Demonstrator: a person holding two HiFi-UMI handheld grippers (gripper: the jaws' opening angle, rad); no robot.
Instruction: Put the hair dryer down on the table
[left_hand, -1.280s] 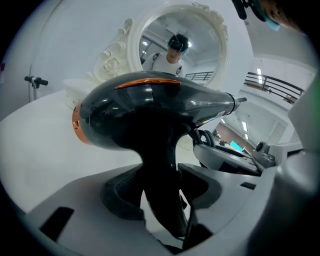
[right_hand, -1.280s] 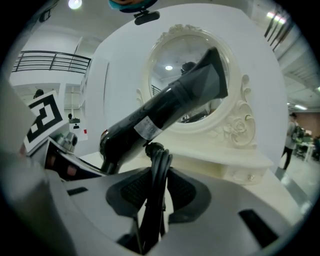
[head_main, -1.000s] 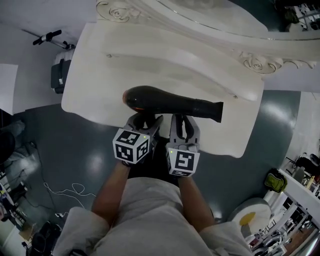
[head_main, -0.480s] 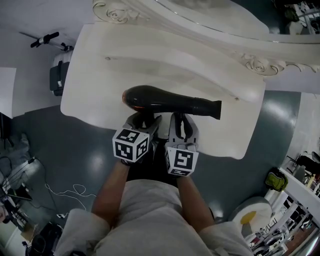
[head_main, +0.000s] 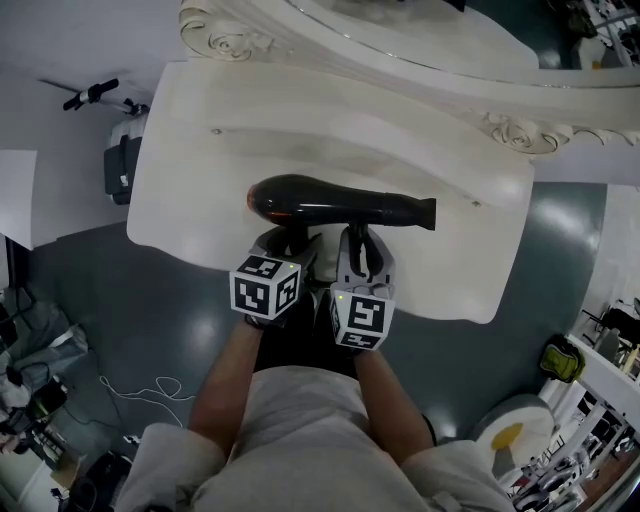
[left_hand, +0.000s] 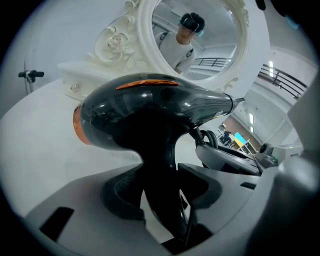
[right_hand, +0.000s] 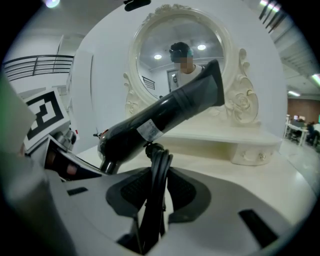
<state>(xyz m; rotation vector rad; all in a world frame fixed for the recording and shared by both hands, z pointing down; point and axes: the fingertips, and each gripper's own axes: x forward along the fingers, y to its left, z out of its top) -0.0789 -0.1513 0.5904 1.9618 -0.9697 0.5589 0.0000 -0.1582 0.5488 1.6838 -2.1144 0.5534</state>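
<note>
A black hair dryer (head_main: 340, 205) with an orange rear ring lies level just over the white dressing table (head_main: 200, 160), nozzle to the right. My left gripper (head_main: 287, 243) is shut on its handle (left_hand: 160, 195), which stands between the pads in the left gripper view. My right gripper (head_main: 362, 245) sits close beside it and is shut on the folded black cord (right_hand: 154, 190). In the right gripper view the dryer's barrel (right_hand: 170, 115) slants up in front of the mirror. Whether the dryer touches the tabletop I cannot tell.
An ornate oval mirror (right_hand: 180, 55) and a raised shelf with small drawers (right_hand: 250, 150) stand along the table's back. Beyond the table's left edge sits a black case (head_main: 120, 165). Cables (head_main: 145, 385) lie on the grey floor, with clutter at the lower right.
Both grippers and the dryer have sunk slightly toward the tabletop. Both grips look the same.
</note>
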